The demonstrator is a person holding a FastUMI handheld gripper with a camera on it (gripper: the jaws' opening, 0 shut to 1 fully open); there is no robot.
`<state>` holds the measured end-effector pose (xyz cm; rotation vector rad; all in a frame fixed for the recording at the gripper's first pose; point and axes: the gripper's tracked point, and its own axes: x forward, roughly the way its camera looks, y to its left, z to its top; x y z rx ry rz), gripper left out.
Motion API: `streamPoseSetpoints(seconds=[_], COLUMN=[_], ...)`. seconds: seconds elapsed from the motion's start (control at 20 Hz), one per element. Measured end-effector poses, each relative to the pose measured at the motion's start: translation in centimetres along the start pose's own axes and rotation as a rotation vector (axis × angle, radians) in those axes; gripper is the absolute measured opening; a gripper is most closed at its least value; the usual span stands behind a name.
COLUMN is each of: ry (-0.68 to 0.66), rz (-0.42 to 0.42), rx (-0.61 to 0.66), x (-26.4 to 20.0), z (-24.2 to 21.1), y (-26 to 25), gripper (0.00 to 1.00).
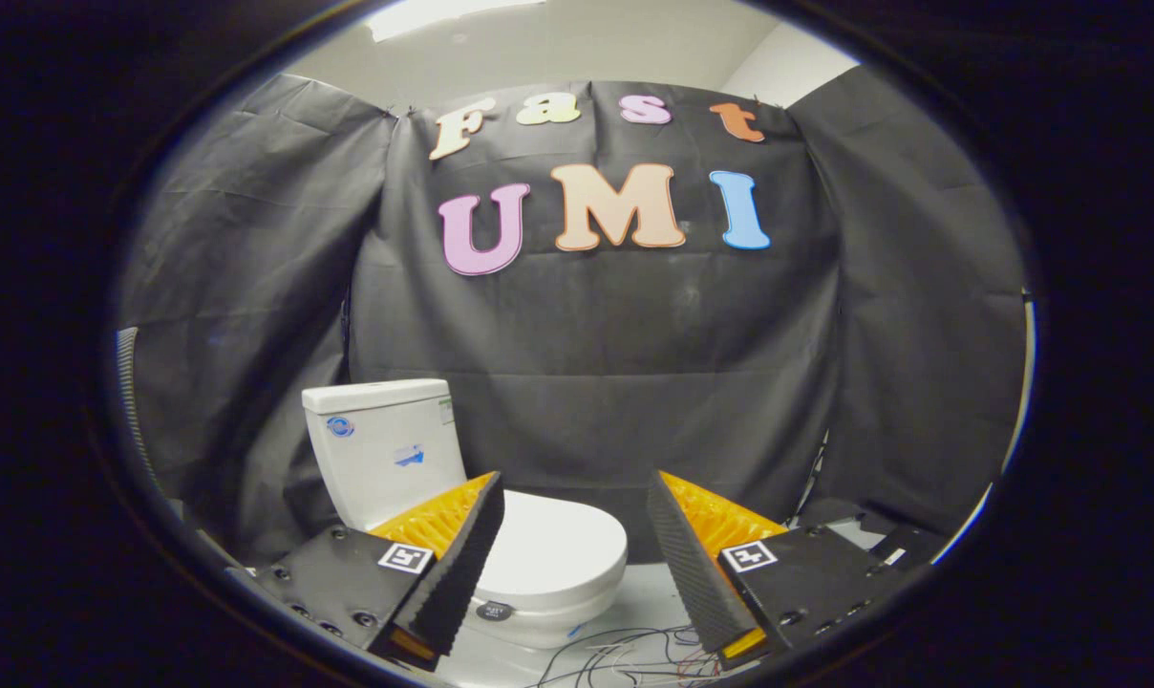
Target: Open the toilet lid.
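Observation:
A white toilet stands ahead of me on the floor, its tank (pixel 386 444) against the black cloth wall. Its white lid (pixel 558 549) lies flat down on the bowl, partly hidden behind my left finger. My gripper (pixel 574 492) is open, with black ribbed pads and orange backs. The left finger (pixel 462 554) overlaps the lid's near side in the view, and the right finger (pixel 692 564) stands to the right of the bowl. Nothing is between the fingers; the lid's front edge shows in the gap, some way beyond the tips.
Thin loose wires (pixel 625 650) lie on the pale floor just in front of the bowl, between the fingers. Black cloth walls close the booth behind and on both sides of the toilet. A dark box-like object (pixel 897 545) sits low beyond the right finger.

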<state>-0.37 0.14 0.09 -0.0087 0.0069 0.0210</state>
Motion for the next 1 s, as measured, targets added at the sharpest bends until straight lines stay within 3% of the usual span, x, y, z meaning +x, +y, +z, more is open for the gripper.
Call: streamPoseSetpoints(seconds=[1.0], ry=[0.001], rz=[-0.001], rx=[0.0], x=[-0.08], z=[0.02], y=[0.03], gripper=[0.99])
